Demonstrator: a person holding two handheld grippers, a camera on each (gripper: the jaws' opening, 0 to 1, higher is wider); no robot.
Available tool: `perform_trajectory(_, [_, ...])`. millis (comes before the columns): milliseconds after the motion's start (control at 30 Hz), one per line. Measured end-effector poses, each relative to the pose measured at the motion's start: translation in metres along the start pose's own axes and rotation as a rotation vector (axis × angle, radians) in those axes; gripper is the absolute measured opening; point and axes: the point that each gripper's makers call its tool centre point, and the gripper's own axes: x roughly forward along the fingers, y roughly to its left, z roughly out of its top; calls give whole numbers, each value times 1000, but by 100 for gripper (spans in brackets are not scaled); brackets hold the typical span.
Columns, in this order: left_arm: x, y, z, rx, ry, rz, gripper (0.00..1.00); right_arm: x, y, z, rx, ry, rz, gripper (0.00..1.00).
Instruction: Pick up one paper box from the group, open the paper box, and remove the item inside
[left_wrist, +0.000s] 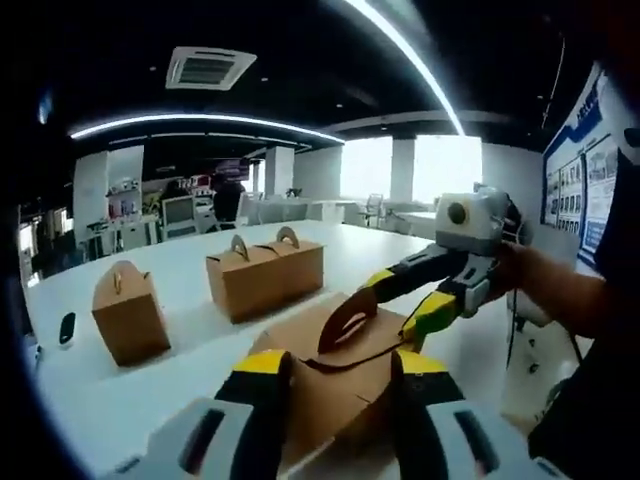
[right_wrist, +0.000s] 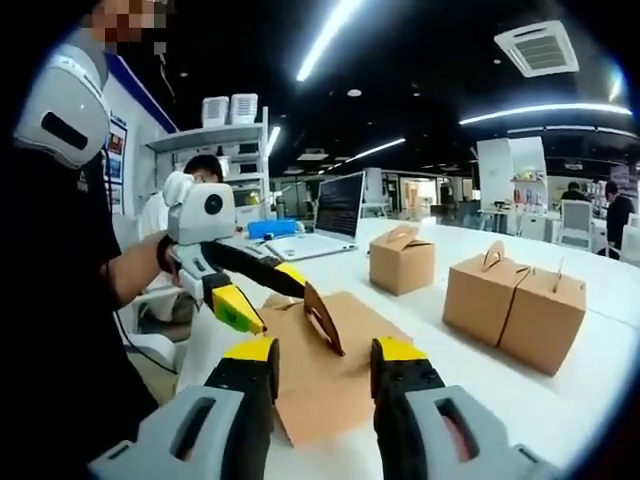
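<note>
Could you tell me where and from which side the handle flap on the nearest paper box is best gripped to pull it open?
Probably grip the raised handle flap of the nearest box by its thin arched top edge, above the cutout. It stands upright along the box's ridge, so the jaws should close across its two flat faces, coming from above. The left gripper is already at it; the right gripper stands open just short.

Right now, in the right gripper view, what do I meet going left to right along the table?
Other hand-held gripper → box being opened → single closed box → pair of closed boxes.
</note>
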Motion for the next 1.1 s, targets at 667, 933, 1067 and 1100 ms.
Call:
perform_trajectory(667, [2,-2,0,8,6,-21,42,-18,28,42,-359,69,-256,22])
perform_trajectory(933, [1,-3,-1,3,0,-22,42,-2,44,29,-527,133,-251,15])
perform_trajectory(1067, [2,-2,-1,2,1,-24,42,2,40,18,-556,176,-260,13])
perform_trajectory(1100, [2,-2,-1,0,-1,-24,42,1,39,15,-545,184,-260,13])
